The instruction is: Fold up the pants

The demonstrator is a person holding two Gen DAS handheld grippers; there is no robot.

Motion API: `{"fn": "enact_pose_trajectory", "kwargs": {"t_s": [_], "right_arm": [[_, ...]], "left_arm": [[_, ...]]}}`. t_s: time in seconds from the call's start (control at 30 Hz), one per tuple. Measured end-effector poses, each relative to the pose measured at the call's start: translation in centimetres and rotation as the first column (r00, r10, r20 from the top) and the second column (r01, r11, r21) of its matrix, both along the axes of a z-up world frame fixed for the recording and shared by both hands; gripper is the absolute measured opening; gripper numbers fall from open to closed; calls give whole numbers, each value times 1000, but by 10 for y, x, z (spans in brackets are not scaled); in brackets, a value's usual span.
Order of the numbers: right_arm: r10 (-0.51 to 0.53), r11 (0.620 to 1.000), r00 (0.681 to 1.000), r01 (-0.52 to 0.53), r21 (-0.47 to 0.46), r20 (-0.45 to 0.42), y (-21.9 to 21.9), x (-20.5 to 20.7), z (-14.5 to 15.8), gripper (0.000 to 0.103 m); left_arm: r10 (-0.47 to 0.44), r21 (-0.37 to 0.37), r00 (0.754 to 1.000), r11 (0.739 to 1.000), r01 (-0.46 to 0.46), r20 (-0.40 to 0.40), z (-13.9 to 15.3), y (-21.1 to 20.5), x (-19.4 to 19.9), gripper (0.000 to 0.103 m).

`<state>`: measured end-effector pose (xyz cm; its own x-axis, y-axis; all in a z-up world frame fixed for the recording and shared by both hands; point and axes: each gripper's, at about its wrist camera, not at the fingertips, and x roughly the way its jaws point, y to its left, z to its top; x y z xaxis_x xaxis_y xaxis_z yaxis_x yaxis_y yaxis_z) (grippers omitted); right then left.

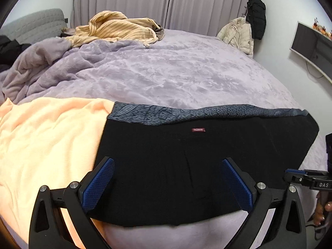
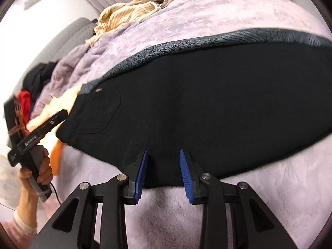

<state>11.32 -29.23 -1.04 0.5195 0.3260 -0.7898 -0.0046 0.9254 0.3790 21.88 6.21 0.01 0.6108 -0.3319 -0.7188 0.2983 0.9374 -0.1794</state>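
Note:
Black pants (image 1: pixel 186 166) lie folded flat on the lilac bedspread (image 1: pixel 166 72), with a grey fleecy lining strip (image 1: pixel 186 112) along the far edge and a small red label (image 1: pixel 198 130). My left gripper (image 1: pixel 167 164) is open wide, its blue pads over the near edge of the pants. In the right wrist view the pants (image 2: pixel 207 95) span the frame, back pocket (image 2: pixel 99 112) at left. My right gripper (image 2: pixel 164 153) is open, its fingertips at the pants' near edge with nothing between them. The left gripper (image 2: pixel 60 114) shows at the left, held by a hand.
A peach blanket (image 1: pixel 45 145) lies left of the pants. A striped yellow garment (image 1: pixel 120 29) and a rumpled lilac blanket (image 1: pixel 41 66) lie at the far left. A grey headboard (image 1: pixel 33 25), curtains (image 1: pixel 166 0), hanging coats (image 1: pixel 240 33) and a wall screen (image 1: pixel 311 45) surround the bed.

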Motion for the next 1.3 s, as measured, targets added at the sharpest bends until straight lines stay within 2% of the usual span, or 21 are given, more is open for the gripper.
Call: {"fn": "enact_pose_trajectory", "kwargs": {"t_s": [0.13,0.23,0.3,0.33,0.43,0.5,0.57,0.6,0.63,0.67,0.77,0.8,0.9,0.93,0.97,1.0,1.07,1.13,1.23,1.27,1.3], "right_arm": [[41,999,999,-41,-2,25,11,-2,18,36],[70,997,997,-69,-24,35,28,4,28,36],[85,996,996,-85,-4,33,37,11,31,36],[93,996,995,-93,1,30,41,13,31,36],[126,992,992,-126,-2,18,57,17,29,36],[154,988,988,-154,-15,7,66,17,27,36],[171,985,985,-171,-29,4,75,16,28,36],[180,983,984,-180,-28,3,79,16,28,36],[188,982,982,-188,-24,1,81,16,27,36],[193,981,981,-193,-23,-2,84,16,26,36],[199,980,980,-200,-8,-19,88,18,16,36],[198,980,980,-198,-2,-29,89,19,11,36],[191,982,981,-191,7,-42,90,20,6,36],[193,981,980,-193,7,-40,90,19,7,36],[195,981,980,-195,5,-37,91,19,9,36],[194,981,980,-194,-1,-35,90,18,10,36],[181,984,983,-181,6,-33,86,15,13,37],[162,987,986,-162,23,-28,79,10,14,39],[130,990,991,-129,47,-14,64,-3,16,51],[125,990,992,-124,62,-5,60,-8,18,51],[116,990,993,-115,86,3,53,-14,20,51]], "left_arm": [[-71,-164,986,985,46,-152,-14,52,21,103],[-119,-210,975,974,79,-187,-26,62,26,103],[-184,-269,964,955,128,-194,-30,61,26,103],[-213,-286,958,946,152,-193,-31,60,24,103],[-253,-260,948,945,199,-195,-33,53,21,101],[-290,-277,932,934,225,-220,-37,50,19,85],[-288,-257,933,939,230,-215,-36,53,17,66],[-285,-243,936,942,233,-206,-36,56,14,60],[-277,-232,937,946,227,-212,-37,61,15,47],[-261,-219,939,952,212,-224,-40,66,14,38],[-242,-267,940,948,176,-240,-51,84,13,38],[-234,-262,944,950,170,-234,-52,83,11,38],[-167,-163,964,977,135,-206,-46,72,3,40],[-114,-99,976,990,97,-187,-40,68,-1,54],[-64,-26,984,998,61,-166,-35,63,-5,73],[-32,29,989,999,36,-142,-31,60,-9,80],[-14,70,995,997,21,-102,-23,56,-20,83],[0,87,994,996,10,-109,-17,49,-28,83],[7,85,995,996,2,-98,-7,34,-40,83],[2,79,996,997,6,-92,-2,27,-43,88],[-6,71,996,997,12,-89,2,18,-45,97]]}}
